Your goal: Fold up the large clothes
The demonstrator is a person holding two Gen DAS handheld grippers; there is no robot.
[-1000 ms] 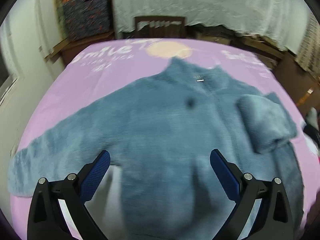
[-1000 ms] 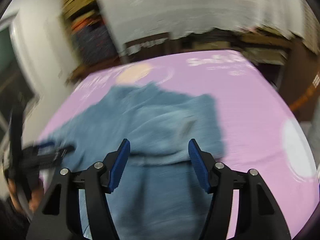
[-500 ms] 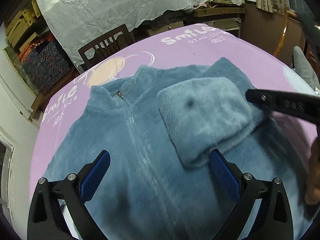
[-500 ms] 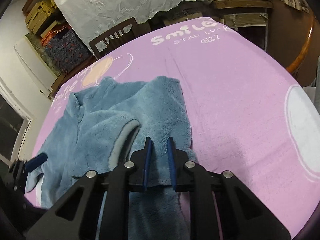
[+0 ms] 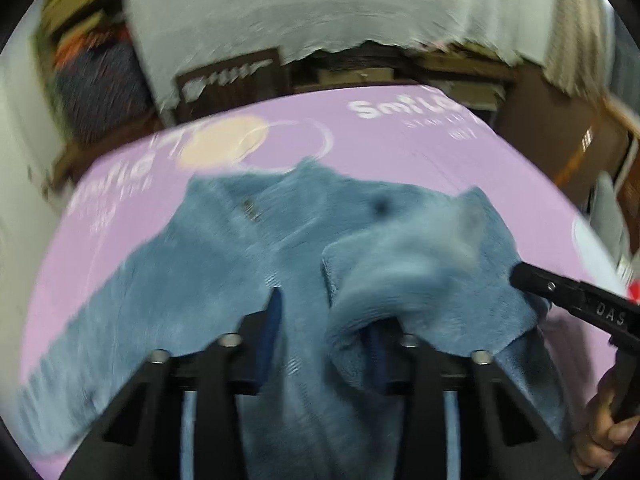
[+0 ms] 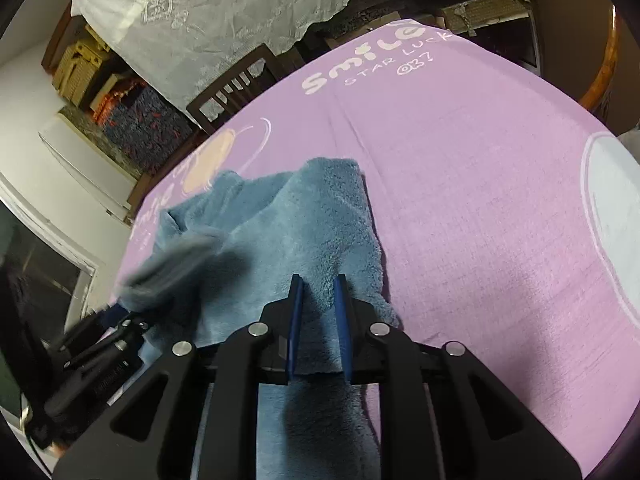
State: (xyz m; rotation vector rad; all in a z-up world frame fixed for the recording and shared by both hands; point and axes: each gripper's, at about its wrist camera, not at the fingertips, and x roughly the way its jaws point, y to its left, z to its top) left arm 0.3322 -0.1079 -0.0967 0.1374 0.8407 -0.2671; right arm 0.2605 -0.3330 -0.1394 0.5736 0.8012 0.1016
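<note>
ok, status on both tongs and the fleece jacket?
Left tongs partly closed around folded sleeve. Right tongs shut on fleece jacket edge. Nothing blocking on purple cloth.

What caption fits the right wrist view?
Right gripper pinching the folded edge of a blue fleece jacket on a purple tablecloth.

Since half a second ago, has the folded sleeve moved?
Yes. The folded sleeve lifted off the fleece jacket, toward the left hand-held gripper.
</note>
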